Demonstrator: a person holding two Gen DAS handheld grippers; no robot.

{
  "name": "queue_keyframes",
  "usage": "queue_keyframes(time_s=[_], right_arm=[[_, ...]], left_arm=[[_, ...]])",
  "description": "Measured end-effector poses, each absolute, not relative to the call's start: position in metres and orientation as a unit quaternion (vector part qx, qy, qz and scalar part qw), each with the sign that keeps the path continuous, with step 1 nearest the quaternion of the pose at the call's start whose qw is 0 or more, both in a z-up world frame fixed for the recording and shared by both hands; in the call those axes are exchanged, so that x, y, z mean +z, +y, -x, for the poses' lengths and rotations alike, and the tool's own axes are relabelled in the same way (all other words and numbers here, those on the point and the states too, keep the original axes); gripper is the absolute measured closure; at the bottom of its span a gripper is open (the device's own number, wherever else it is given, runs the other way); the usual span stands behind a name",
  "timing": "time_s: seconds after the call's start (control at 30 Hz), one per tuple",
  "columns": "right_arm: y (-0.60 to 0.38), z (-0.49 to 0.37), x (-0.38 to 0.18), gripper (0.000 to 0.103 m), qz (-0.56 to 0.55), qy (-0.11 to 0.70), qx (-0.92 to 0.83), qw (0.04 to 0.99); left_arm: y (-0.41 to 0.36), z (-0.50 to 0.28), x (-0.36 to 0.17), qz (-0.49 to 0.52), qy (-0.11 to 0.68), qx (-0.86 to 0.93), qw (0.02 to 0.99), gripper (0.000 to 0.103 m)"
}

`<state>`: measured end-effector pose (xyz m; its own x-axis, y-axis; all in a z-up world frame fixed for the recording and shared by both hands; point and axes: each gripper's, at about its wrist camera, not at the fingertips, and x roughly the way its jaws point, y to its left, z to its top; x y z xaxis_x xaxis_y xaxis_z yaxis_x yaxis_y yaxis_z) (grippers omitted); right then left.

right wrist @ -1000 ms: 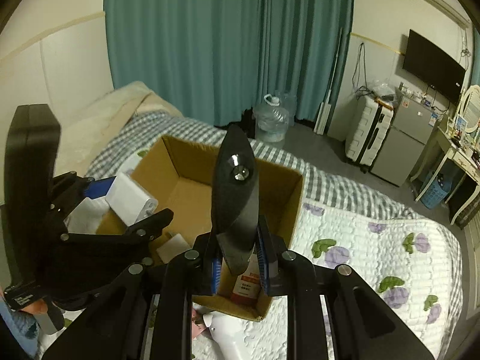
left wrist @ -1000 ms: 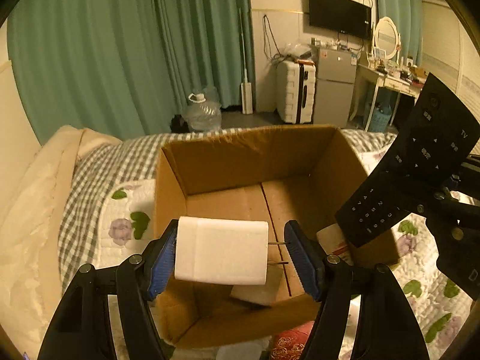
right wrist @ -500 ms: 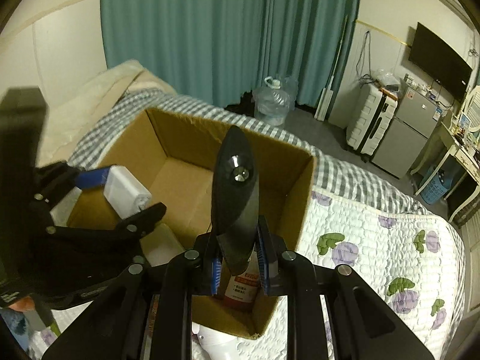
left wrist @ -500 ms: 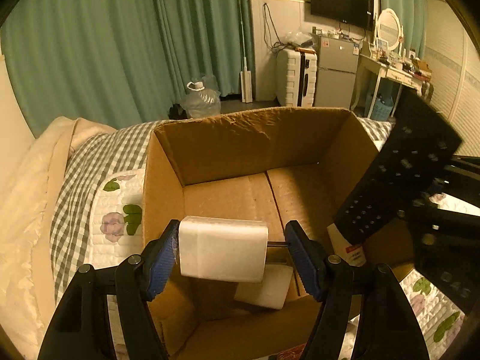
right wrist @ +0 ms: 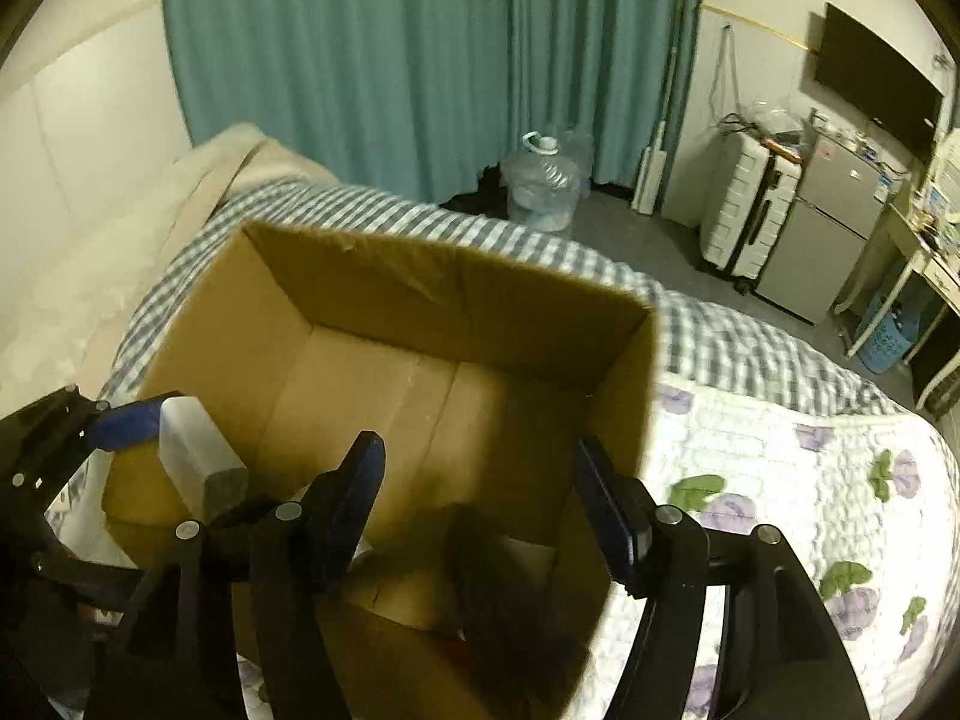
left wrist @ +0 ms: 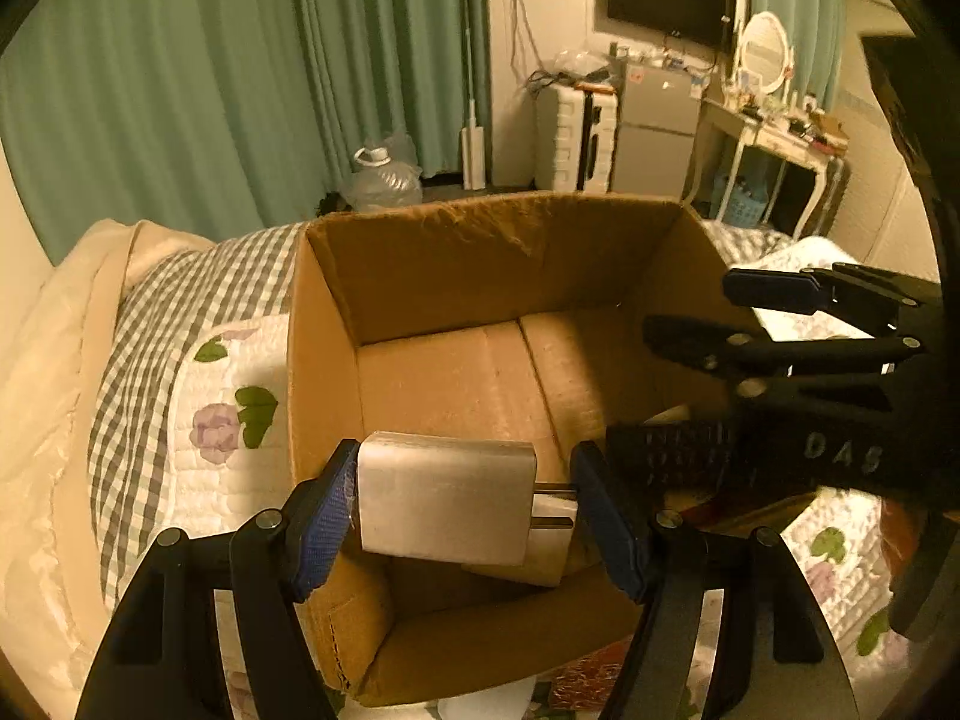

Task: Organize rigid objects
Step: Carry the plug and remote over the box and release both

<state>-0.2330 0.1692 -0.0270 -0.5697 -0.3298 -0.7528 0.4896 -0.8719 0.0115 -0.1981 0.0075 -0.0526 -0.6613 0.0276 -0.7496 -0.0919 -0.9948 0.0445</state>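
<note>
Bedroom, quilted bed point(right wrist: 780, 456) carrying cardboard box point(left wrist: 420, 252). My left gripper point(left wrist: 462, 501) clamps white charger point(left wrist: 444, 495) over the box's near corner, presumably for dropping in. My right gripper point(right wrist: 480, 501) gapes wide, empty; black remote point(right wrist: 498, 588) lies below inside box.

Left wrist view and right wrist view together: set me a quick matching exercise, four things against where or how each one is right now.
Things:
1. white charger
2. black remote
3. right gripper
4. water jug

States:
A. standing beside the green curtain
B. open, above the cardboard box
C. clamped in the left gripper
D. down inside the box, free of both grippers

Pairs: 1-C, 2-D, 3-B, 4-A
</note>
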Motion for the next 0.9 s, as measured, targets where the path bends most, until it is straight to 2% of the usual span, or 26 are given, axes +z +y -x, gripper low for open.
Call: queue_keyframes(time_s=[0.2,0.53,0.67,0.9], right_arm=[[0.192,0.225,-0.013,0.038,-0.387,0.056,-0.882,0.263],[0.166,0.219,-0.018,0.038,-0.414,0.079,-0.841,0.341],[0.16,0.221,-0.027,0.038,-0.436,0.06,-0.819,0.368],[0.172,0.218,-0.025,0.038,-0.423,0.041,-0.838,0.343]], left_arm=[[0.016,0.189,-0.041,0.385,0.059,0.919,0.059,0.03],[0.038,0.181,-0.041,0.36,0.095,0.924,0.086,0.03],[0.043,0.177,-0.038,0.341,0.107,0.928,0.102,0.03],[0.03,0.175,-0.04,0.351,0.087,0.928,0.088,0.03]])
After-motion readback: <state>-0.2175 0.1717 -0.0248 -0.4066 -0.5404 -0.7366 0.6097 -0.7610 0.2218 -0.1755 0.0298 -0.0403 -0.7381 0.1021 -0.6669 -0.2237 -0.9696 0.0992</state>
